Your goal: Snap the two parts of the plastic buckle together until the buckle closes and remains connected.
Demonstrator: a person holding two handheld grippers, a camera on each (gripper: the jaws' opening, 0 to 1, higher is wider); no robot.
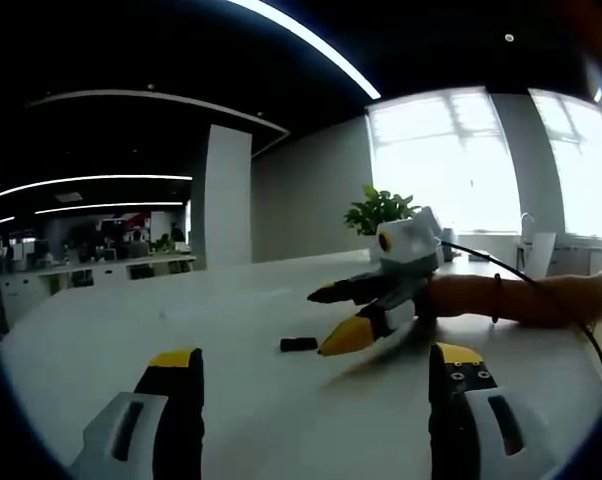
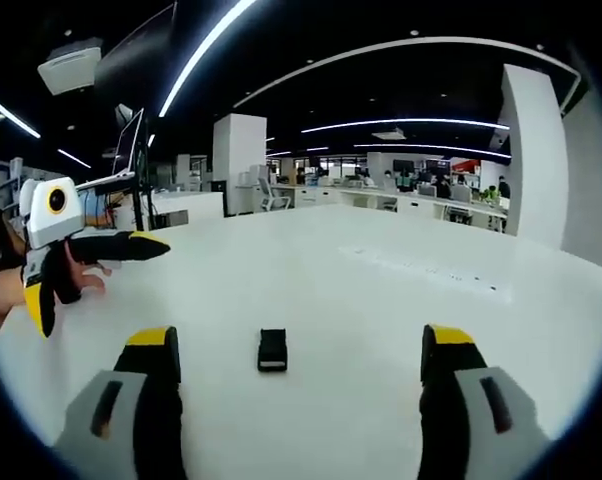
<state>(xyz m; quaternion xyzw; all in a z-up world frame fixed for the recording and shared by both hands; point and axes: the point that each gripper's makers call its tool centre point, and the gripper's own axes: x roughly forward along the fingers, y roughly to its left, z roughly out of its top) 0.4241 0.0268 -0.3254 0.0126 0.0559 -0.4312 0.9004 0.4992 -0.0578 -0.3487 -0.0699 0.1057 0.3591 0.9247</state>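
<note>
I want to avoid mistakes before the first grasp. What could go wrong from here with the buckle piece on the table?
1. The black buckle piece is small and lies flat on the smooth white table; it may slide away when the open right hand-held gripper closes on it.
2. I can see one black piece; if it is only one half, the other must be found first.

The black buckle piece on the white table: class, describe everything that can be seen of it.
The black buckle piece is small, boxy and looks like dark plastic. It lies flat on the white table, with nothing touching it. In the right gripper view it sits ahead, between the open jaws. In the left gripper view it lies near the other gripper's yellow tip. Finer detail is too small to tell.
</note>
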